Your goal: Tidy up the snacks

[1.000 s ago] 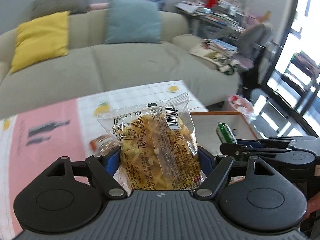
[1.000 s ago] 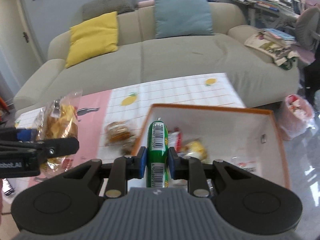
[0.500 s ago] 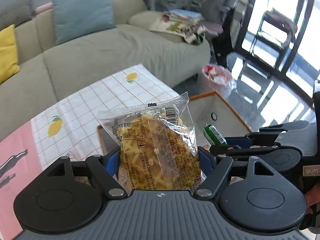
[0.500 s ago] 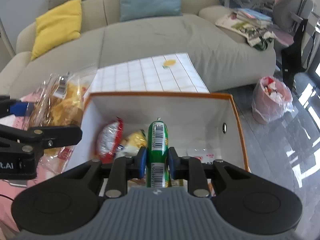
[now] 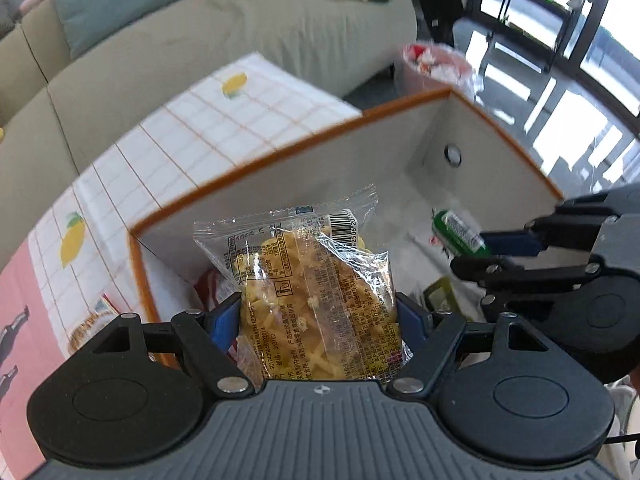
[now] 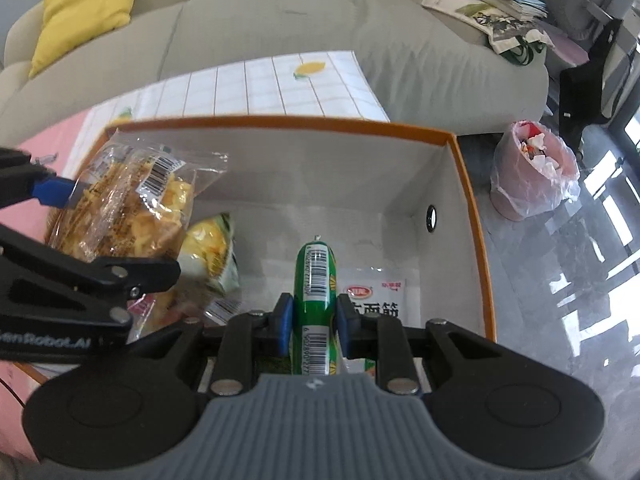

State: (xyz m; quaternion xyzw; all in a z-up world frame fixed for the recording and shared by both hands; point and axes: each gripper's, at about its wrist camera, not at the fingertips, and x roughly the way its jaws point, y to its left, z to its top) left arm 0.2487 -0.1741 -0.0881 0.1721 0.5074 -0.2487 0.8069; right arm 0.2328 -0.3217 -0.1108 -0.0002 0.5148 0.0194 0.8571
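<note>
Deposit step in hand: left claw [image 5: 318,316] grasping the noodle packet [image 5: 316,292] and right claw [image 6: 312,322] clenched on the green sausage stick [image 6: 316,280] hang over the orange-rimmed box [image 6: 472,200], sausage at 3 o'clock of packet; next, judged, release both inside.

Left hand-held gripper [image 5: 320,320] clamps noodle packet [image 5: 316,292] seemingly over box [image 5: 400,136].

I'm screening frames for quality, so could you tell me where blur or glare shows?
Left wrist view: the box rim and tablecloth smear with motion; windows blow out. Right wrist view: the green sausage stays sharp; floor glare at right.
</note>
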